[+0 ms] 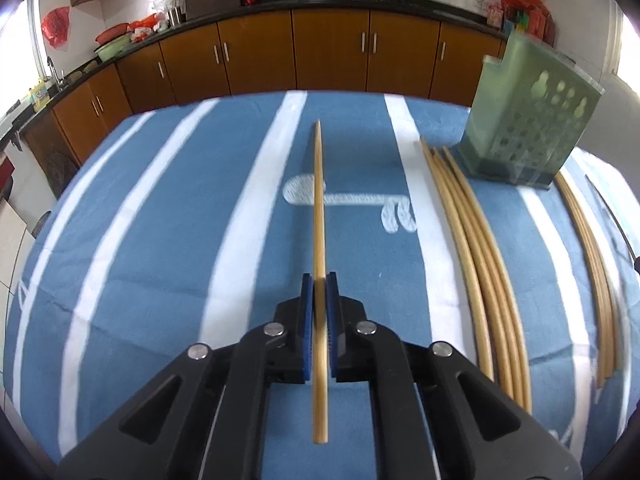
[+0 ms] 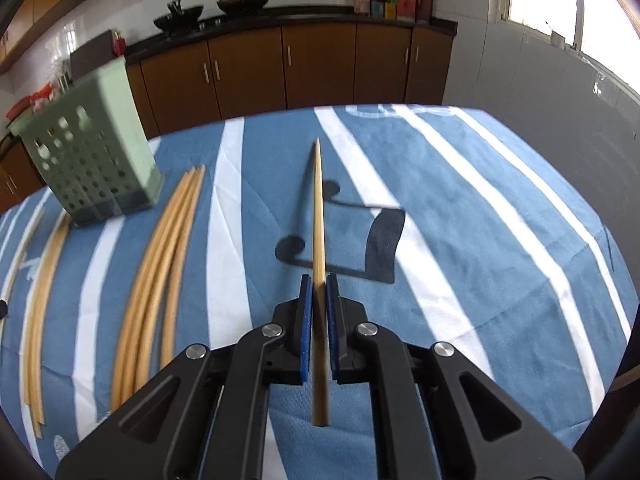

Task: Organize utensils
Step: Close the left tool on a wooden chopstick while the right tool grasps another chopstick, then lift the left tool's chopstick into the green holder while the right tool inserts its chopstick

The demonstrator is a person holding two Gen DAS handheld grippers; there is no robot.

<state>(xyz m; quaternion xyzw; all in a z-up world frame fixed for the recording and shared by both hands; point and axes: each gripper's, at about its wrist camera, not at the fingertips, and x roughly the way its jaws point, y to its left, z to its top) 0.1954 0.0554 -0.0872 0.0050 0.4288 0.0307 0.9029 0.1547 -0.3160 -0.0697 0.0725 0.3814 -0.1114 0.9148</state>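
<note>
Left gripper [image 1: 319, 280] clamped on 1 chopstick [image 1: 319, 216], tip pointing far across the striped cloth [image 1: 180, 220]. Right gripper [image 2: 319, 282] clamped on another chopstick [image 2: 319, 216]. Loose chopsticks [image 1: 472, 248] lie near the green holder [image 1: 528, 120], which stands between the grippers.

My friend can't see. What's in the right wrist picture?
The right gripper pinches one chopstick above a blue striped tablecloth. To its left lie more chopsticks, beside a green holder.
</note>
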